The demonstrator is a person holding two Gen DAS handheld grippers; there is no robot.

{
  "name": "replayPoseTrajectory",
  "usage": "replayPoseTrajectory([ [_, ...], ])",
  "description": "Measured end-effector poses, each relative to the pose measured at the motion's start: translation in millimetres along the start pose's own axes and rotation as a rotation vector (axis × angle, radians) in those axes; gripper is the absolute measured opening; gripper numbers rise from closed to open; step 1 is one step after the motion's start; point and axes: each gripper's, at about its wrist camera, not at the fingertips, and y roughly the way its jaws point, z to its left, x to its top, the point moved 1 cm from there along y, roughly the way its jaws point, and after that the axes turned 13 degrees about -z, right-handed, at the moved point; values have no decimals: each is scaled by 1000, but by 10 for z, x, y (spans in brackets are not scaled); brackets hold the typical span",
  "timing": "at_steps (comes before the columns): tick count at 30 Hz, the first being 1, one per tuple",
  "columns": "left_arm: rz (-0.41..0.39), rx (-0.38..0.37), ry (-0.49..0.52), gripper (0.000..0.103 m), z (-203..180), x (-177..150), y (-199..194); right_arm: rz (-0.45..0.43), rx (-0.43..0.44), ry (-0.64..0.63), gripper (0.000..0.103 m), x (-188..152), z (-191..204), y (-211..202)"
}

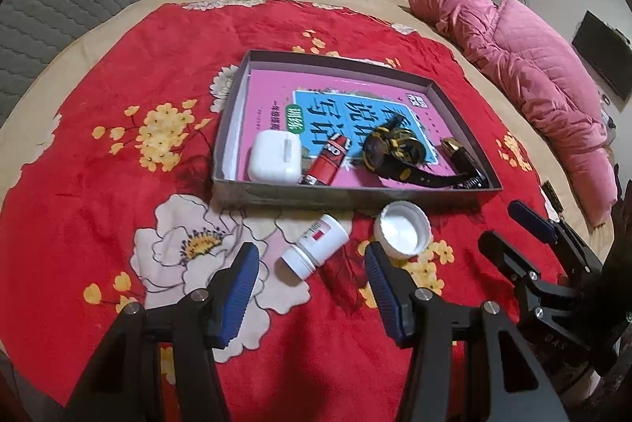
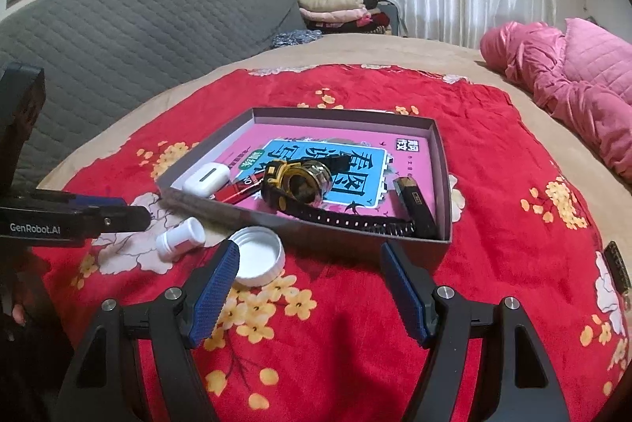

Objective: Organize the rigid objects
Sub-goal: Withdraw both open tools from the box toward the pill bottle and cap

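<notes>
A shallow grey cardboard tray (image 1: 252,191) sits on a plush red blanket (image 1: 79,208) printed with yellow blossoms and a large white flower. A glossy pink book with a blue title panel (image 1: 355,110) lines the tray floor. On it lie a smooth, rounded white earbud case (image 1: 274,158), a red cylindrical battery (image 1: 328,164) just beside the case, a black-and-yellow wristwatch (image 1: 395,149) with a ribbed strap, and a black rectangular lighter with a gold top (image 1: 460,153) near the right wall.

Outside the tray, close to its front wall, a small white plastic pill bottle (image 1: 314,244) lies on its side, open mouth toward the camera. Near it to the right rests its ridged white cap (image 1: 405,230), inner side up.

The left gripper (image 1: 312,297) hovers over the bottle, its blue textured pads (image 1: 239,299) apart and nothing between them. The right gripper (image 2: 310,287) has its jaws spread wide and empty, the left pad close to the cap's rim. A pink quilted jacket (image 1: 533,82) lies at the bed's far side
</notes>
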Motion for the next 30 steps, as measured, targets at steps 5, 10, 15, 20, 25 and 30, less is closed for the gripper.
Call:
replayPoseTrajectory([
  [5,4,-14,10,56,-35,-18,-30,6,4,-12,75,-14,59,-73],
  [10,8,-12,19,56,-46,-59,-63,8,13,-19,75,-24,113,-142],
  [15,10,-12,35,56,-80,-100,-89,20,17,-27,75,-46,174,-177],
  [20,28,-18,47,56,-94,-145,-89,28,17,-43,75,-65,234,-220],
  [25,31,-19,56,56,-86,-193,-101,36,17,-57,75,-81,298,-241],
  [30,46,-22,52,56,-60,-241,-49,50,26,-77,75,-120,364,-207],
])
